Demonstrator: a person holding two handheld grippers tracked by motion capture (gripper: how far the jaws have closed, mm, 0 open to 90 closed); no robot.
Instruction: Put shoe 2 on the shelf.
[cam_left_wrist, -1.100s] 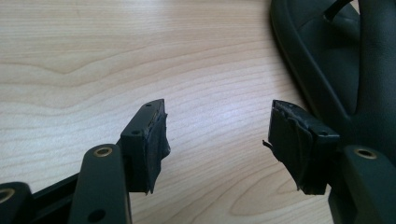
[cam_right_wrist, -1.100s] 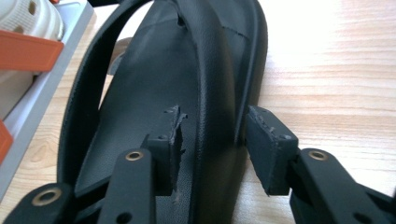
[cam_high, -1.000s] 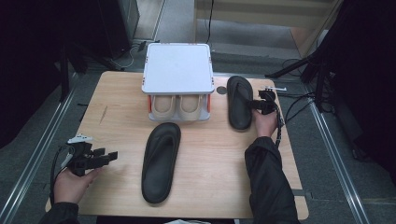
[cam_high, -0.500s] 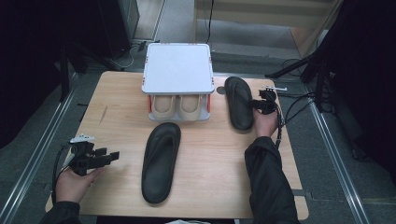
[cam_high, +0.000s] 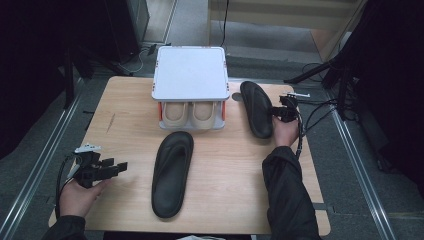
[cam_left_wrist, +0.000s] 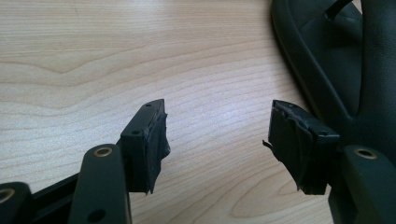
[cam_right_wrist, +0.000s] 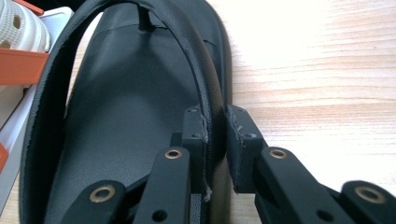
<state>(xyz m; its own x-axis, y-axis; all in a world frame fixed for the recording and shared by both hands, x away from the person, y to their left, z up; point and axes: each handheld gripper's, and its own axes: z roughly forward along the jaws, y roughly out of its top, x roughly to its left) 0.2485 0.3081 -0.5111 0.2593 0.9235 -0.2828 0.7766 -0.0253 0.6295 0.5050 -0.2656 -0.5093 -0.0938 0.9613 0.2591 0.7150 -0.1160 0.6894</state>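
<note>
Flip-flop (cam_right_wrist: 116, 130) strap in right gripper (cam_right_wrist: 215, 135), no legible markings.

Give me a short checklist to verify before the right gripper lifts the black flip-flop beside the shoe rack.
1. Right gripper jaws have just been closing, on the far flip-flop strap: ok.
2. Grip firm enough to lift: cannot tell.
3. Flip-flop apart from the shoe rack: ok.
4. Left gripper open, holding nothing: ok.
5. Near flip-flop out of the lift path: ok.
</note>
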